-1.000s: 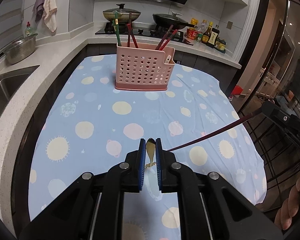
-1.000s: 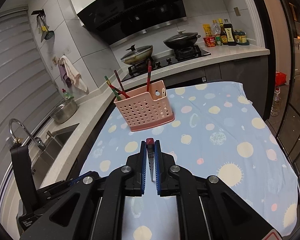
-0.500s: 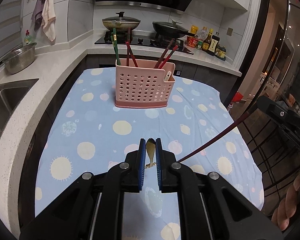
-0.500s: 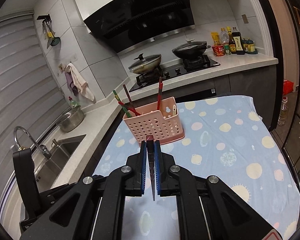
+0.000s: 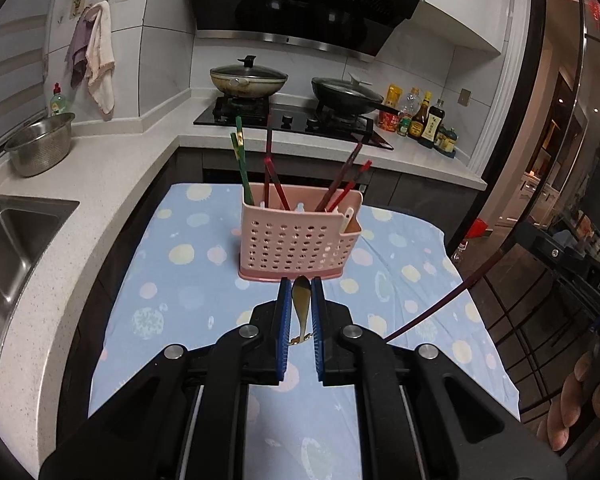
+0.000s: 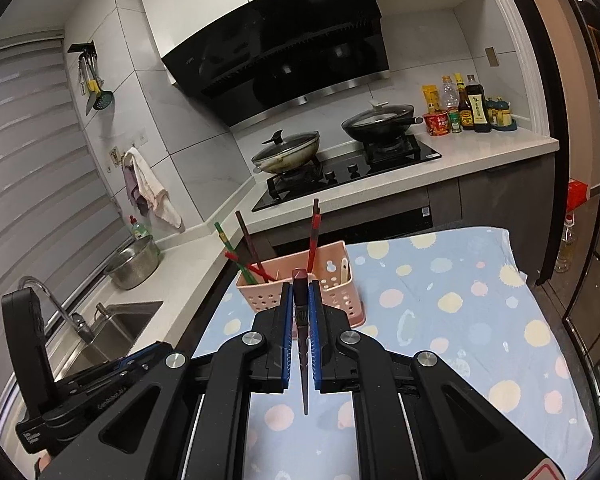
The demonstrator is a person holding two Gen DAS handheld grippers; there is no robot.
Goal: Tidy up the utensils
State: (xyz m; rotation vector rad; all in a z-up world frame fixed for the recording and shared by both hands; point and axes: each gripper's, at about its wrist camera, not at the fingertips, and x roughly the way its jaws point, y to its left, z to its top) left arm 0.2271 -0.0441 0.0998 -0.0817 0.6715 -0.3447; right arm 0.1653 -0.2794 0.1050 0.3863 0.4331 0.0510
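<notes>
A pink perforated utensil basket [image 5: 299,238] stands on the blue dotted tablecloth [image 5: 188,280], with several green and red chopsticks [image 5: 242,164] upright in it. My left gripper [image 5: 300,286] is shut on a small gold spoon [image 5: 301,304], held above the cloth just in front of the basket. In the right wrist view my right gripper [image 6: 300,292] is shut on a dark red chopstick [image 6: 301,320], which points down toward the camera, with the basket [image 6: 332,280] behind it. That same chopstick [image 5: 440,304] runs in from the right edge of the left wrist view.
A white counter [image 5: 112,160] wraps the table's left and far sides. It carries a sink [image 5: 8,240], a steel colander [image 5: 40,144], a hob with two pans [image 5: 248,80] and sauce bottles [image 5: 420,116]. The left gripper's body [image 6: 60,384] shows at lower left in the right wrist view.
Both grippers have risen and moved toward the basket, which now sits closer and lower in both views. Both grips are unchanged.
</notes>
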